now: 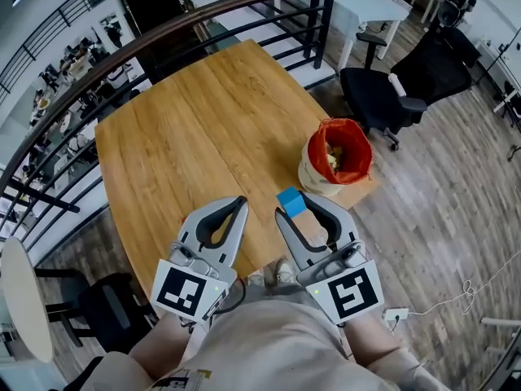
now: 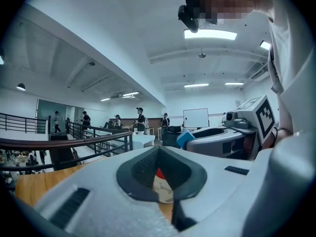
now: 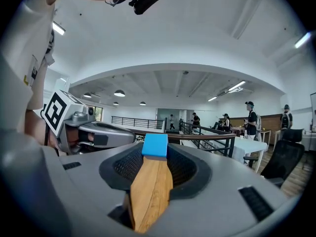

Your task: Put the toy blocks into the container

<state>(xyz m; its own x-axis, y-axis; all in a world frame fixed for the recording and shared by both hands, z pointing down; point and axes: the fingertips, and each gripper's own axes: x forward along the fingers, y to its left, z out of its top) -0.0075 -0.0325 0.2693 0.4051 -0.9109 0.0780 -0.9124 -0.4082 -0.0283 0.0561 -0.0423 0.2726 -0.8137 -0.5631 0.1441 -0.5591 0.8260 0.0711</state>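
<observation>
R gripper [image 1: 293, 206] fingers [image 3: 212, 181] part-open, clamped on blue block [image 3: 155, 145] at tips, over wood surface [image 1: 187, 129]; L gripper [image 1: 242, 202] fingers closed tip-to-tip, empty; red-lined container [image 1: 338, 157] stands near surface's right edge, just beyond block.

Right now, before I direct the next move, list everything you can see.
blue block: one, blue, clamped at the right tool's tips, over the table's near edge
container: one, pale outside with red lining, at the table's right edge; contents unclear
table: one, wooden, centre of the head view
office chair: one, black, on the floor beyond the container
railing: one, dark bars with a wooden top rail, curving round the table's far side
left tool: one, grey, jaws together, empty
right tool: one, grey, shut on the blue block
</observation>
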